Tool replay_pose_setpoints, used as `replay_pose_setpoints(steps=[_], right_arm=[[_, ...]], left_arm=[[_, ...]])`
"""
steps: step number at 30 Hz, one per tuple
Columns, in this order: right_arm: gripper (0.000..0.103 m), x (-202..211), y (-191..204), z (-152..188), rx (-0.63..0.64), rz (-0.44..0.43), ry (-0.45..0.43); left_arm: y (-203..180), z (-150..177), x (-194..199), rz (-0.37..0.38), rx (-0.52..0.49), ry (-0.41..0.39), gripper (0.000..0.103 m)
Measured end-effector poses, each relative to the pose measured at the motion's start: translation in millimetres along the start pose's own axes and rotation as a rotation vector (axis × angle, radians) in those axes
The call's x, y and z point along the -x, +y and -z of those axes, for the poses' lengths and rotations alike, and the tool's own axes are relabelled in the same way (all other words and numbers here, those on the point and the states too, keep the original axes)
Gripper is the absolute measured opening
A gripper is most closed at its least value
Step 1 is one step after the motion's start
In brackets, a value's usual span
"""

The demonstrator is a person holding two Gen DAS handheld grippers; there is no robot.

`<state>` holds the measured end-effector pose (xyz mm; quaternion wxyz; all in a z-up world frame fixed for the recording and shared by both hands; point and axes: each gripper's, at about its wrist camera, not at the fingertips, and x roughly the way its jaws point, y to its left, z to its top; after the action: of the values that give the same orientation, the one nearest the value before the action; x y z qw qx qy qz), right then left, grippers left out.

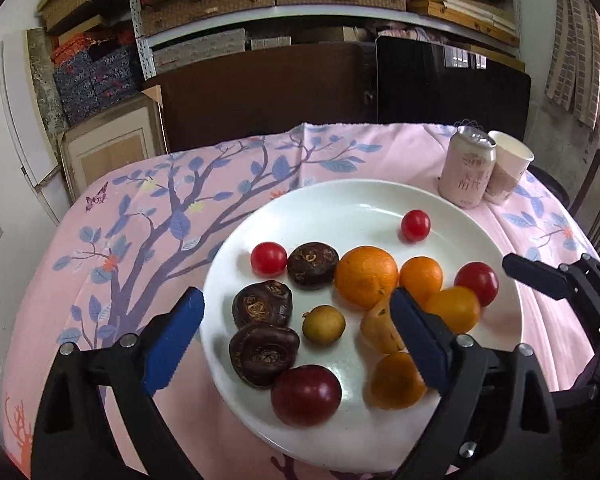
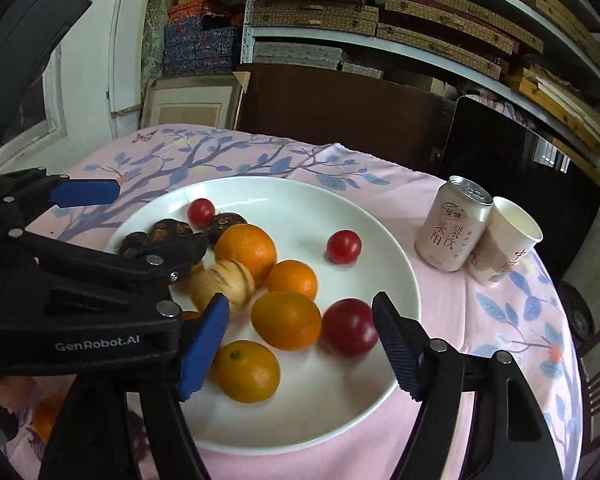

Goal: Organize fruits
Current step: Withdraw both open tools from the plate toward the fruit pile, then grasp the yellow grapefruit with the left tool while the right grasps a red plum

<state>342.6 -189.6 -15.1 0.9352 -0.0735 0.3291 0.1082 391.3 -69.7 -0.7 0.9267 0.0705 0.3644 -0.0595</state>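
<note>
A white plate point(image 1: 340, 194) point(image 2: 300, 194) on the pink tablecloth holds several fruits. Among them are oranges point(image 1: 366, 280) point(image 2: 246, 250), cherry tomatoes point(image 1: 415, 225) point(image 2: 343, 246), dark brown wrinkled fruits point(image 1: 262, 304), a dark red plum point(image 1: 306, 394), a second plum point(image 2: 348, 326) and a small yellow-green fruit point(image 1: 323, 325). My left gripper point(image 1: 296, 304) stands open over the plate's near left part, straddling the dark fruits and the small yellow one without touching them. My right gripper point(image 2: 300, 308) is open over the plate's right side, with an orange fruit point(image 2: 286, 320) and the second plum between its fingers, not pressed.
A pink drink can point(image 1: 466, 170) point(image 2: 450, 226) and a paper cup point(image 1: 508, 166) point(image 2: 504, 240) stand together at the plate's far right. Dark chair backs point(image 1: 260, 96) and stacked shelves stand behind the table. The left gripper's fingers point(image 2: 84, 193) cross the right wrist view.
</note>
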Motion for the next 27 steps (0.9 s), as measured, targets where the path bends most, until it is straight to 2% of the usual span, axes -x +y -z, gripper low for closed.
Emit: replay_pose_setpoints(steps=[9, 20, 23, 27], right_arm=[[0.075, 41.8, -21.8, 23.4, -0.125, -0.057, 0.019], [0.075, 79.5, -18.7, 72.4, -0.235, -0.062, 0.068], [0.075, 85.4, -19.2, 84.6, -0.267, -0.069, 0.073], [0.075, 92.3, -19.9, 98.2, -0.282, -0.059, 0.067]], left_arm=[[10.4, 17.3, 50.8, 0.02, -0.009, -0.028, 0.092], [-0.2, 99.7, 92.2, 0.098, 0.037, 0.077, 0.092], [-8.7, 119.5, 97.6, 0.104, 0.022, 0.111, 0.092], [-22.0, 137.0, 107.5, 0.105, -0.014, 0.11, 0.092]])
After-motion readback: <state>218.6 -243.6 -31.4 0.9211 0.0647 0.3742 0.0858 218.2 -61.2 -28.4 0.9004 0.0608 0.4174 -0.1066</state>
